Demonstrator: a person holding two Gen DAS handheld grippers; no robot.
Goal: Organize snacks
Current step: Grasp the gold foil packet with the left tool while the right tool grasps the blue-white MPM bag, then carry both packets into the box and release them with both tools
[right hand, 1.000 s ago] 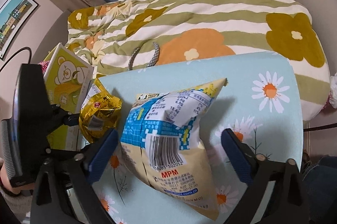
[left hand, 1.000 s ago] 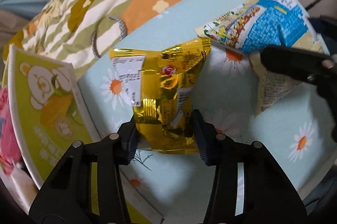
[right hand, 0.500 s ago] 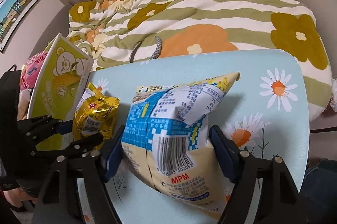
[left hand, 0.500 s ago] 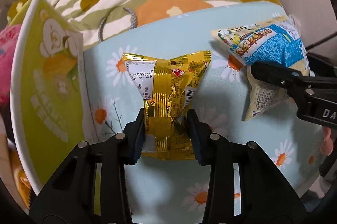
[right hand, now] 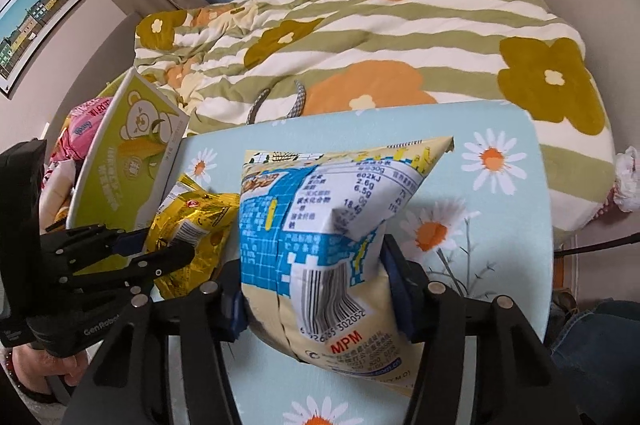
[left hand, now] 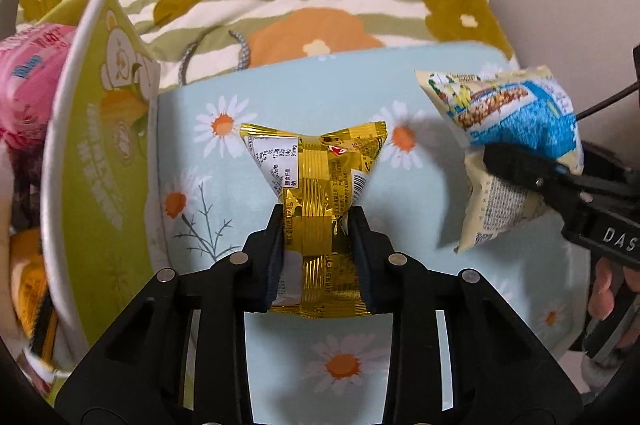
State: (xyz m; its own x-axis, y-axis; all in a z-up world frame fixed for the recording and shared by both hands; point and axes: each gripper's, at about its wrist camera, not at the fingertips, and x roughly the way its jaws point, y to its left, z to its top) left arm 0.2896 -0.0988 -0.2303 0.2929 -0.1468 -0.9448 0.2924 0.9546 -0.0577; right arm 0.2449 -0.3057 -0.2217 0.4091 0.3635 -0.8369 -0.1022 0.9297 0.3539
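Gold foil snack pkt (left hand: 320,193) | we pinch it in L gripper (left hand: 319,237), above daisy-print surface (left hand: 280,105) centre | blue-cream snack bag (right hand: 324,225) squeezed in R gripper (right hand: 316,289), near right edge | green bear box (left hand: 104,161) at left edge

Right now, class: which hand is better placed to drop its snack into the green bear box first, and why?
Left. Its gripper clamps the gold packet right beside the green bear box; the right gripper, gripping the blue bag, sits farther away.

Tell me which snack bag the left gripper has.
The gold foil bag, pinched in the left gripper; the right gripper holds the blue-and-cream bag.
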